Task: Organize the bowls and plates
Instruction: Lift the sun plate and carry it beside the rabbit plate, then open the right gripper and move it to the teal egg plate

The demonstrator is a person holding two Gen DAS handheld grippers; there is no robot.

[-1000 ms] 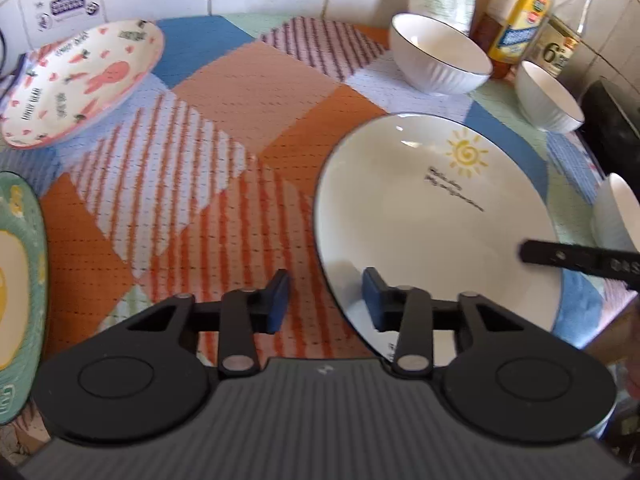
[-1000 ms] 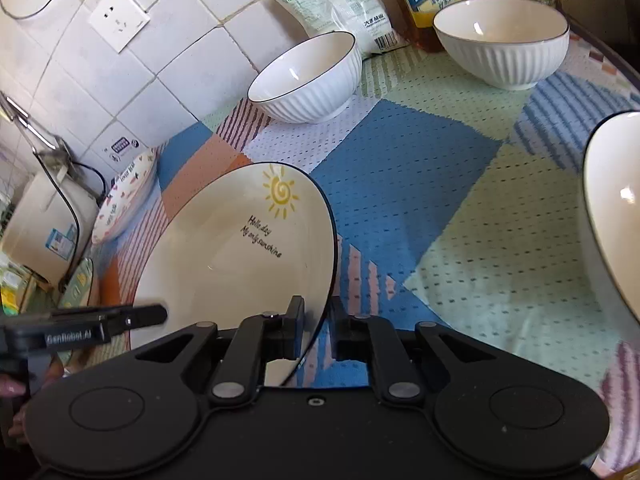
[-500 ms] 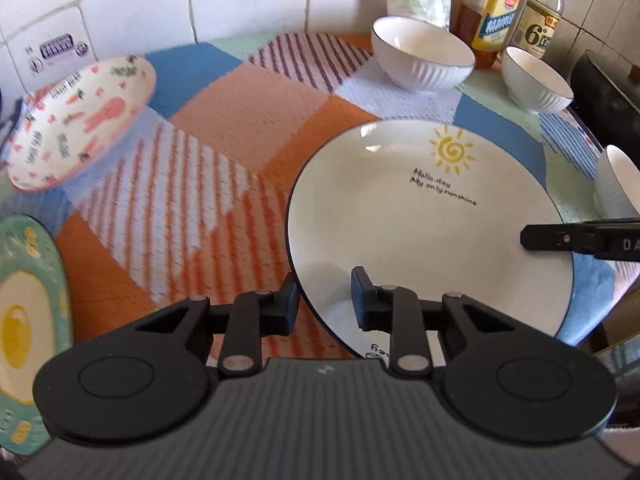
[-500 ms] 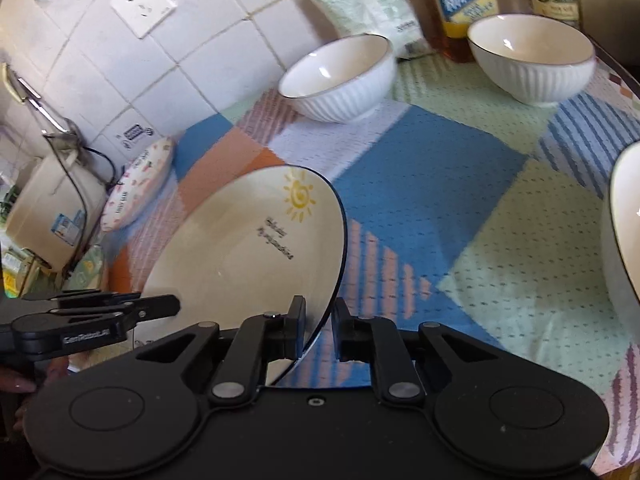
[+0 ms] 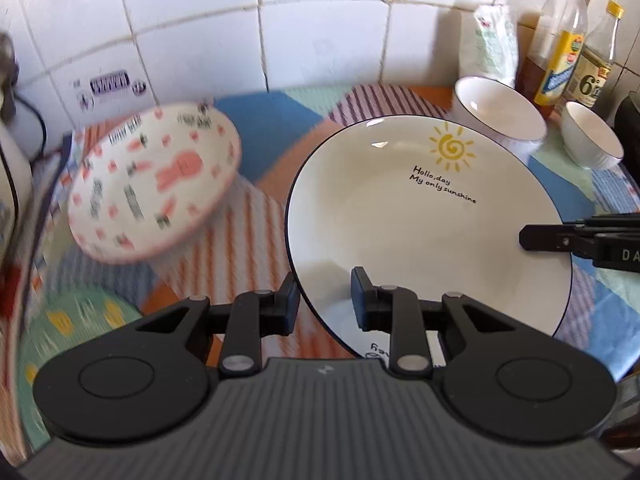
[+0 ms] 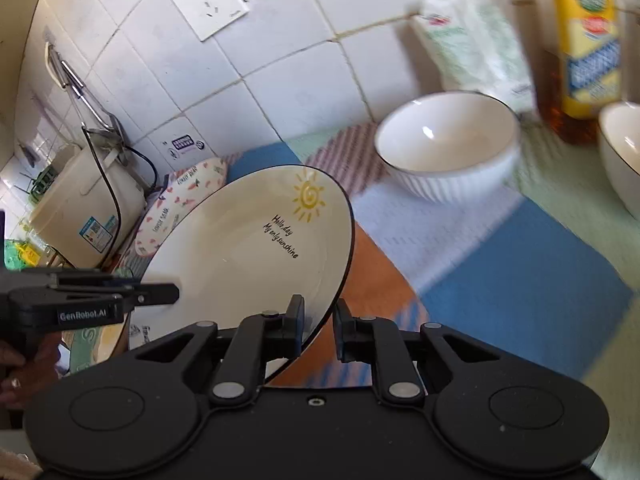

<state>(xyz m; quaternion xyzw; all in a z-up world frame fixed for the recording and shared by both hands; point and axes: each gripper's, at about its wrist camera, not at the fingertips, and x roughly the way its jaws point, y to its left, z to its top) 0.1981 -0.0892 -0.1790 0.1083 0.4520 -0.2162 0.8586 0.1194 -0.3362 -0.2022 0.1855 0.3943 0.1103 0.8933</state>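
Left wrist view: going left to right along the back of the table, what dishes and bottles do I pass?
Pink rabbit-print plate → sun plate → larger white bowl → yellow-label oil bottle → smaller white bowl.

Motion-blurred rabbit plate (image 5: 154, 184); green plate (image 5: 76, 320)
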